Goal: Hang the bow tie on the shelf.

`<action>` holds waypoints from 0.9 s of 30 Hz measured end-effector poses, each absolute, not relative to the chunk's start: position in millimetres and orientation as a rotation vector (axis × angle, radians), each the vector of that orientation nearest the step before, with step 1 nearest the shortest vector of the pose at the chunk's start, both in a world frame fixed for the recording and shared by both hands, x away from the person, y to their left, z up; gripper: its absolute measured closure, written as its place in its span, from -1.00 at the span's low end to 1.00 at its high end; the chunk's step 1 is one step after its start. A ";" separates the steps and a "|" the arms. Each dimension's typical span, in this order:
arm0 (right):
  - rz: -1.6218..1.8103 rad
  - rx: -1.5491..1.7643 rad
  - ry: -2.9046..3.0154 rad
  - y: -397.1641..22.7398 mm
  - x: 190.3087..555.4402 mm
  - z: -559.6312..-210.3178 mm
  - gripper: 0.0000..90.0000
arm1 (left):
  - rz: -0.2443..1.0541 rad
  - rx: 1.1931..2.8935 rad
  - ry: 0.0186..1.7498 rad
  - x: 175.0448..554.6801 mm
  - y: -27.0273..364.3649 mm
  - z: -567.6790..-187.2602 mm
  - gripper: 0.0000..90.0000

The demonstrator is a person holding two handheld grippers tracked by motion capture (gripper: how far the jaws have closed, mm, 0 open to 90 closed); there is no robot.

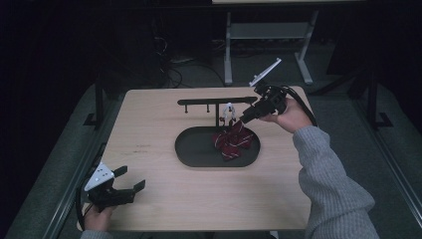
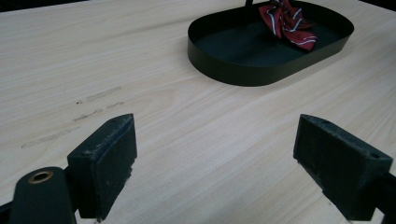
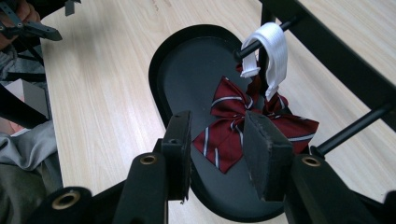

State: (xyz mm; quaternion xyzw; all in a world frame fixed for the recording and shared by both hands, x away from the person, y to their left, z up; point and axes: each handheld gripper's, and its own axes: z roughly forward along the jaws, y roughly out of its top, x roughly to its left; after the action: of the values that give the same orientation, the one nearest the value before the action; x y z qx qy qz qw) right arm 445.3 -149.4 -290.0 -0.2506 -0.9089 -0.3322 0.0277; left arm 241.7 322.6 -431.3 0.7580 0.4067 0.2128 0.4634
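Right tongs, parted, hover just above the dark red striped fabric bow tie hanging from a white plastic clip over the black oval metal tray, bow ungrabbed; left tongs released, idle on the counter well apart.

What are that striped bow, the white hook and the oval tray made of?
The bow looks like woven fabric: dark red with pale stripes, soft folds, slight sheen. The white hook seems moulded plastic, smooth and glossy, hung on a black rod. The tray looks like thin sheet metal with a matt black coating, judging by its crisp, even wall, though plastic can't be ruled out.
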 end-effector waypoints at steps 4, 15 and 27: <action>-1.033 -0.765 -2.799 -151.4 442.0 -292.1 0.34 | 0.523 1.865 0.999 241.8 322.5 -431.5 -0.71; -1.035 -0.777 -2.785 -158.9 431.7 -298.8 0.30 | 0.524 1.864 1.000 241.5 322.6 -431.5 -0.71; -1.045 -0.798 -2.765 -167.6 423.4 -307.0 0.27 | 0.522 1.867 1.000 241.5 322.2 -431.6 -0.71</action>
State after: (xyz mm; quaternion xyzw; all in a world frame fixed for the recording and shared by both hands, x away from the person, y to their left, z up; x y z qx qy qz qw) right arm 423.4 -167.6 -307.0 -0.2605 -0.9024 -0.3410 0.0398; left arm 241.5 322.2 -431.6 0.7590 0.4068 0.2123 0.4620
